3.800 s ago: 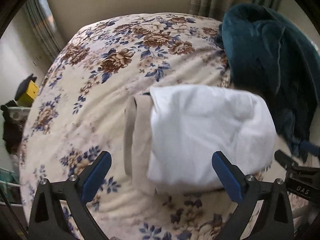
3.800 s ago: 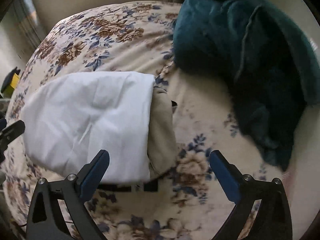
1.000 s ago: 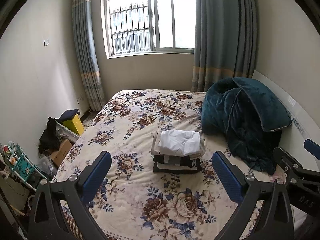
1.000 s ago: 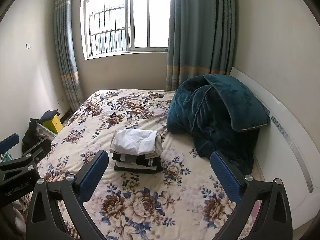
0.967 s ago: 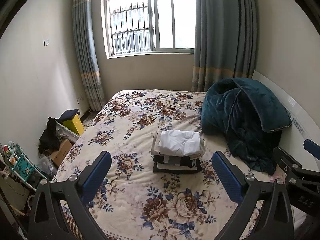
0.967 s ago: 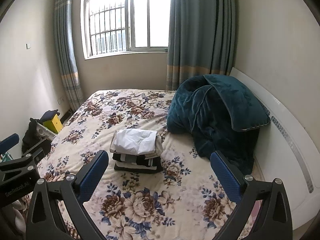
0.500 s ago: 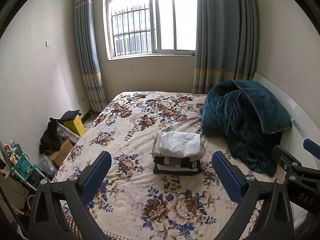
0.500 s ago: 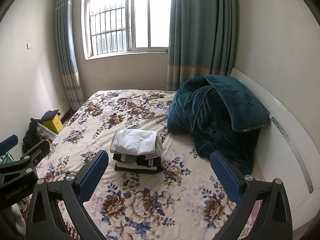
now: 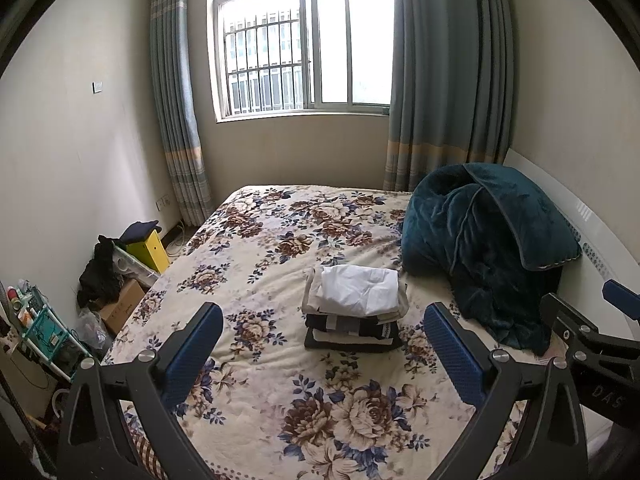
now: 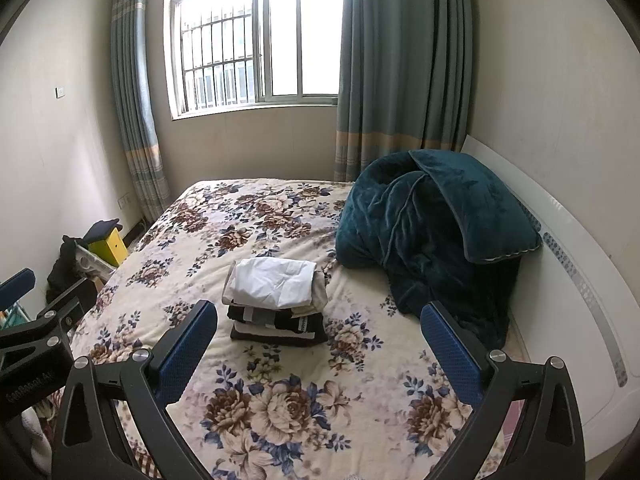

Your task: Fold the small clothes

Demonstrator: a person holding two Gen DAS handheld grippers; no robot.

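Note:
A stack of folded clothes (image 9: 354, 312) sits mid-bed on the floral bedspread (image 9: 256, 264): a white garment (image 9: 360, 288) on top, a beige one under it, dark and striped pieces below. In the right wrist view the same stack (image 10: 276, 306) lies ahead, left of centre. My left gripper (image 9: 322, 344) is open and empty, held back near the bed's front edge. My right gripper (image 10: 316, 340) is open and empty too, well short of the stack. Each gripper shows at the edge of the other's view.
A bundled teal blanket (image 9: 480, 244) lies at the right against the white headboard (image 10: 568, 264). Left of the bed on the floor are a yellow box (image 9: 148, 248), dark clothes, a cardboard box and a small rack (image 9: 44, 332). A window and curtains are behind.
Since 3.8 s ago both grippers drew far back from the white garment, leaving it on the stack. In the last second the views only tilted up slightly.

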